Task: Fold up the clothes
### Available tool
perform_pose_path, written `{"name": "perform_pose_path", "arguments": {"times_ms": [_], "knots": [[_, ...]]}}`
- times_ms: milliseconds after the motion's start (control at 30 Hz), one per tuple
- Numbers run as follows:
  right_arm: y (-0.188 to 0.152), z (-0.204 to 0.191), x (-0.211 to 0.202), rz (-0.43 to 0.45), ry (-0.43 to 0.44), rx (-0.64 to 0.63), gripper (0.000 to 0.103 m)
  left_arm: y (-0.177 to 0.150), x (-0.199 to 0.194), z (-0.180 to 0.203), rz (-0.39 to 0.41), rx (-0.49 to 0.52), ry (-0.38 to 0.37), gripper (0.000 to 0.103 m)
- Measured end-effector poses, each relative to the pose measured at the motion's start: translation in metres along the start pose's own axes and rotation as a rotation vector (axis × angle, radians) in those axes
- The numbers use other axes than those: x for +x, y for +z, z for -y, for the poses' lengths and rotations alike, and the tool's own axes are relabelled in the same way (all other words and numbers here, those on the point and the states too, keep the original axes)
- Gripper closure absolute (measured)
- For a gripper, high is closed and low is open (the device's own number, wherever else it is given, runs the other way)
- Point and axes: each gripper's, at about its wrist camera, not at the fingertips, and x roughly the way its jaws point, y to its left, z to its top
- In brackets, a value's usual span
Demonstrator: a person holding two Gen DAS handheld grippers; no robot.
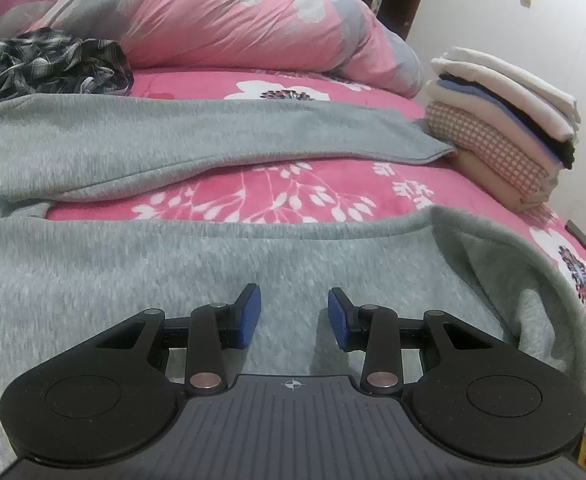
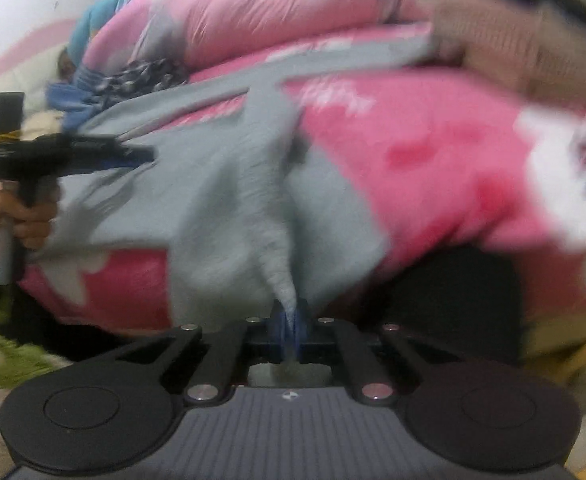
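A grey fleece garment (image 1: pixel 213 280) lies spread over the pink floral bedspread (image 1: pixel 253 196), one long part stretched toward the folded pile. My left gripper (image 1: pixel 294 312) stands low over the cloth with its blue pads (image 1: pixel 251 316) apart, and the fleece runs flat between them. In the blurred right wrist view the grey garment (image 2: pixel 233 184) hangs off the bed's edge. My right gripper (image 2: pixel 291 320) is shut on a pinched fold of it. The left gripper (image 2: pixel 141 156) shows at the left in that view, held by a hand (image 2: pixel 25 216), its tips on the garment.
A stack of folded clothes (image 1: pixel 505 128) stands at the bed's right edge. A crumpled plaid shirt (image 1: pixel 45 68) lies at the back left. A bulky pink and grey quilt (image 1: pixel 233 20) fills the back. A white wall and a doorway are behind.
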Motion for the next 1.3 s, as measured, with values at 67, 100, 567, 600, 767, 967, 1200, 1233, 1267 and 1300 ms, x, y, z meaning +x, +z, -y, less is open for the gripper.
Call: {"name": "perform_pose_path", "arguments": {"times_ms": [67,100,567,600,767,967,1200,1233,1267,1300], "knots": [[0.029,0.014,-0.022,0.071,-0.096,-0.089,0.1,0.002,0.001,0.003,-0.006,0.019,0.023,0.066],[0.046,0.022,-0.03,0.096,-0.158,-0.148,0.1,0.004,0.002,0.005,-0.008,0.038,0.043,0.066],[0.192,0.121,0.09,-0.211,-0.44,-0.816,0.1,0.014,0.017,0.016,-0.014,0.121,0.133,0.066],[0.192,0.124,0.103,-0.239,-0.436,-0.836,0.099,0.014,0.018,0.015,-0.019,0.125,0.138,0.066],[0.178,0.149,0.138,-0.273,-0.506,-0.765,0.095,0.013,0.02,0.011,-0.025,0.14,0.133,0.066],[0.162,0.212,0.101,-0.162,-0.689,-0.423,0.094,0.013,0.02,0.009,-0.02,0.147,0.123,0.066],[0.098,0.239,-0.011,0.186,-0.423,0.226,0.086,0.014,0.012,0.009,0.004,0.135,0.097,0.066],[0.082,0.239,-0.017,0.219,-0.381,0.311,0.079,0.014,0.012,0.008,0.0,0.129,0.092,0.066],[0.065,0.239,-0.023,0.256,-0.365,0.409,0.064,0.014,0.013,0.007,-0.006,0.12,0.09,0.066],[0.047,0.24,-0.029,0.295,-0.356,0.513,0.06,0.014,0.013,0.007,-0.011,0.112,0.088,0.066]]}}
